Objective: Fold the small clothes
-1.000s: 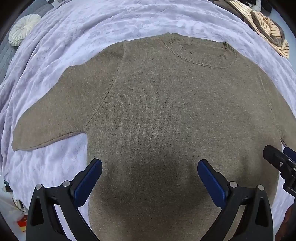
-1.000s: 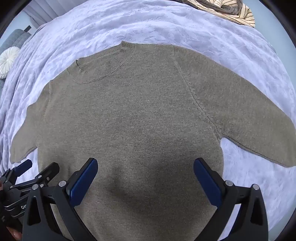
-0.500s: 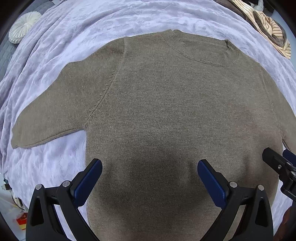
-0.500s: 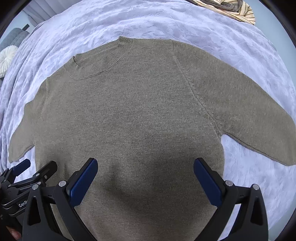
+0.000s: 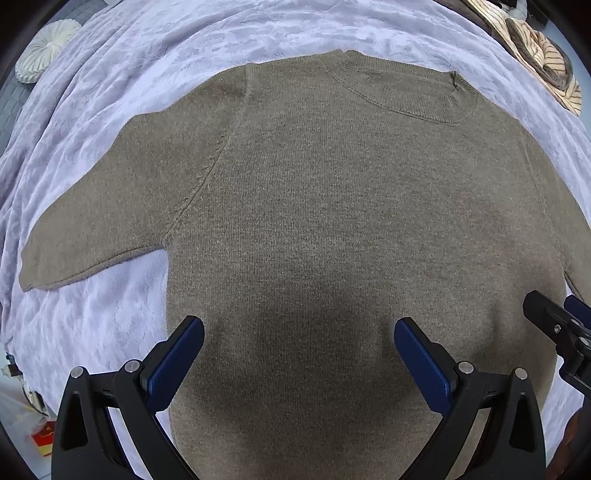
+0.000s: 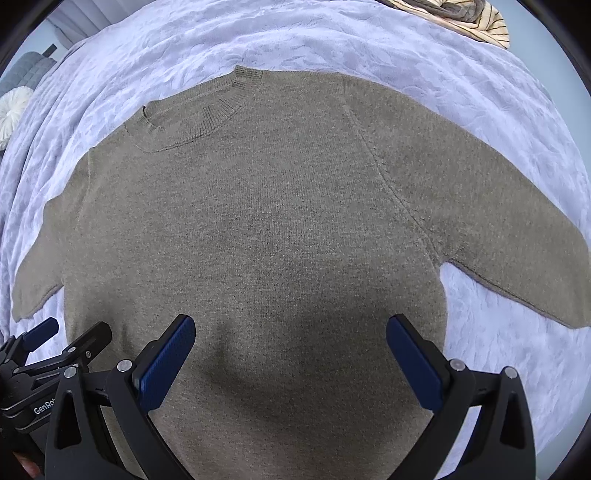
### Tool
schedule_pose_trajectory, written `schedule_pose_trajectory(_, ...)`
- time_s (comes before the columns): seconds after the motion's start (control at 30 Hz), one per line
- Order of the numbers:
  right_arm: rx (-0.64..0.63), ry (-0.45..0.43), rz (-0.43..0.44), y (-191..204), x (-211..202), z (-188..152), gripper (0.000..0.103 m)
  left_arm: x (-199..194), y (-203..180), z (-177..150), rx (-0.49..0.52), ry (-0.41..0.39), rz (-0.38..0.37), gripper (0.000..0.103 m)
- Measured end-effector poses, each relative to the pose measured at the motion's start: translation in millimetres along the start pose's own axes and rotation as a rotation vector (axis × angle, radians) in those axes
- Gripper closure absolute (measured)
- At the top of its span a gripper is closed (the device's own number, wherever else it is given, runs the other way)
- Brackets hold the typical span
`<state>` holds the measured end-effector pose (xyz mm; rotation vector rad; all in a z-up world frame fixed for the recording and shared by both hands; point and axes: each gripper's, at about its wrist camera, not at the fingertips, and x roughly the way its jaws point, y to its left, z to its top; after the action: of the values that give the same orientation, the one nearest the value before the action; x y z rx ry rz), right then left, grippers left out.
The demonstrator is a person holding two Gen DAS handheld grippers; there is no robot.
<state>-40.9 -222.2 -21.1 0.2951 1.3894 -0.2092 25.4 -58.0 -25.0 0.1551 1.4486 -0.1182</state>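
sweater: olive-brown knit lay flat, front up, on the lavender blanket. Body smooth, collar at the far side, hem nearest the cameras. Spread like this, it looked ready for a first fold, none made yet.
left sleeve: stretched out sideways on the blanket, cuff well clear of the body, so it could be taken on its own.
right sleeve: same, out to the other side, lower edge lying flat.
left gripper: claw spread wide, nothing between the blue pads. Hovered over the lower body near the hem, left of centre; contact with the knit could not be told.
right gripper: also spread wide and empty, over the lower body right of centre, just beside the left one. Side by side over the hem probably meant squaring up before picking grab points.
next move, my read: each claw to its own side's edge or sleeve; knit is soft, so pinch must catch both layers.
surroundings: striped cloth bunched at the far blanket edge; round white cushion off to the left. Both well apart from the sweater.
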Motion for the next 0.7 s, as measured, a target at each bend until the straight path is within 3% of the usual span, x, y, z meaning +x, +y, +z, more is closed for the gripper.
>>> schedule_pose_trajectory(0.7,-0.017,-0.001,-0.006,8.9,4.3,0.3,0.000,4.0,13.7,-5.0,-0.003,-0.002,0.018,0.000)
